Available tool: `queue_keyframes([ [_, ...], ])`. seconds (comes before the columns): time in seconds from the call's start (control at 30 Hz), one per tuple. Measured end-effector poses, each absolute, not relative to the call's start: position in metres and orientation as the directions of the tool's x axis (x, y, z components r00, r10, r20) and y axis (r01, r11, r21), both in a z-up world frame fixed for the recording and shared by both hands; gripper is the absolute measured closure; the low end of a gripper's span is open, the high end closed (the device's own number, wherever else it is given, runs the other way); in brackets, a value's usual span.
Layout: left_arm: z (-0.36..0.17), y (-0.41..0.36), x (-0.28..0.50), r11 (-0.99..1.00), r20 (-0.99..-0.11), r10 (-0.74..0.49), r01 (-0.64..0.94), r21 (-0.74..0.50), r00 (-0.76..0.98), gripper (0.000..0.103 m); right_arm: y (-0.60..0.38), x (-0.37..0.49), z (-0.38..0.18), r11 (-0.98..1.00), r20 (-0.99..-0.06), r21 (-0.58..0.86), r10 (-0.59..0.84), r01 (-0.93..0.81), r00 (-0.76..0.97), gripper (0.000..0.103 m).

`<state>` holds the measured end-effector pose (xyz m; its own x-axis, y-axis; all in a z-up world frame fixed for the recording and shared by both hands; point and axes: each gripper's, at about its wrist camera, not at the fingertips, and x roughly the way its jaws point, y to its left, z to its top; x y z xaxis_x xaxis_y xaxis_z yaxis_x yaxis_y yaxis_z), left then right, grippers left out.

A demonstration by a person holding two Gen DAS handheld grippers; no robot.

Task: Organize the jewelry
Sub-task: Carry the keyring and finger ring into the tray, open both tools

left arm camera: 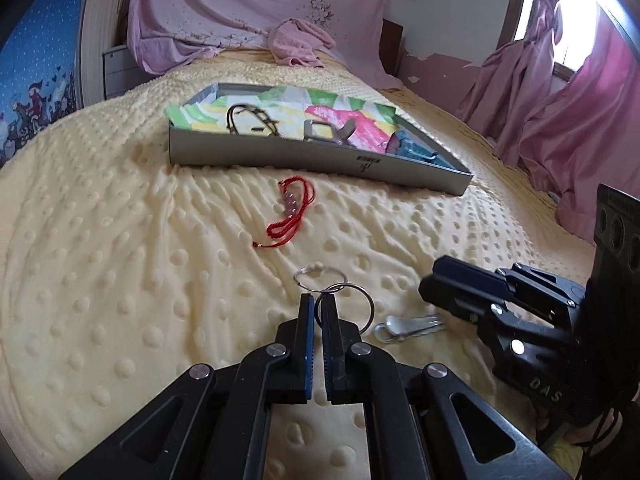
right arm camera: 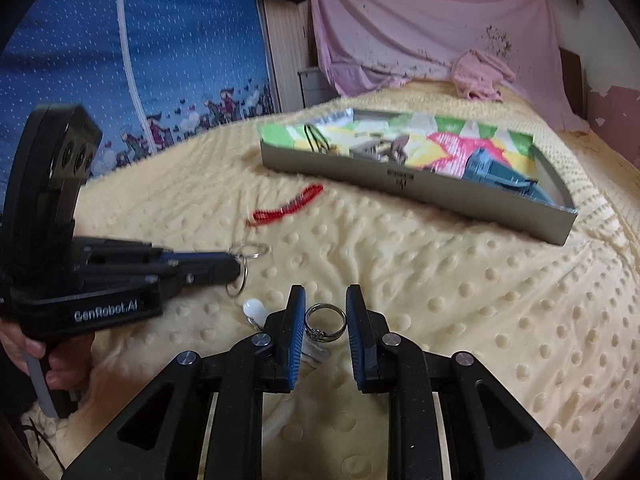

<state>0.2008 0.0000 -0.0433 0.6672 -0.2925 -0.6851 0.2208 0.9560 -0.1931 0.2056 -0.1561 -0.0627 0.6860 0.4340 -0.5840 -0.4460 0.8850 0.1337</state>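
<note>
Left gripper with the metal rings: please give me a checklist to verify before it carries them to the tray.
1. Left gripper jaws closed on the linked metal rings: ok.
2. All rings lifted free of the yellow blanket: cannot tell; the largest ring hangs low.
3. Path to the grey tray free: not ok; the red cord bracelet lies in between.
4. Free space in the tray: ok; bare patterned lining shows.
5. Right gripper out of the way: ok; it is aside, jaws open around a small ring.
</note>
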Motion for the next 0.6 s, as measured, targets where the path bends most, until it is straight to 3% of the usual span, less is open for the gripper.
queue_keyframes([
  [0.27, -0.010, -0.005, 0.209, 0.949, -0.642, -0.312, 0.258, -0.180, 0.701, 0.099, -0.174, 0.213, -0.045, 0.894, -0.526, 0.173, 0.438, -0.413, 0.729, 0.085],
  [0.6, 0.023, -0.045, 0.272, 0.933, -0.595, -0.354, 0.321, -0.164, 0.722, 0.099, -0.221, 0.269, -0.012, 0.930, -0.466, 0.155, 0.366, -0.333, 0.805, 0.085],
])
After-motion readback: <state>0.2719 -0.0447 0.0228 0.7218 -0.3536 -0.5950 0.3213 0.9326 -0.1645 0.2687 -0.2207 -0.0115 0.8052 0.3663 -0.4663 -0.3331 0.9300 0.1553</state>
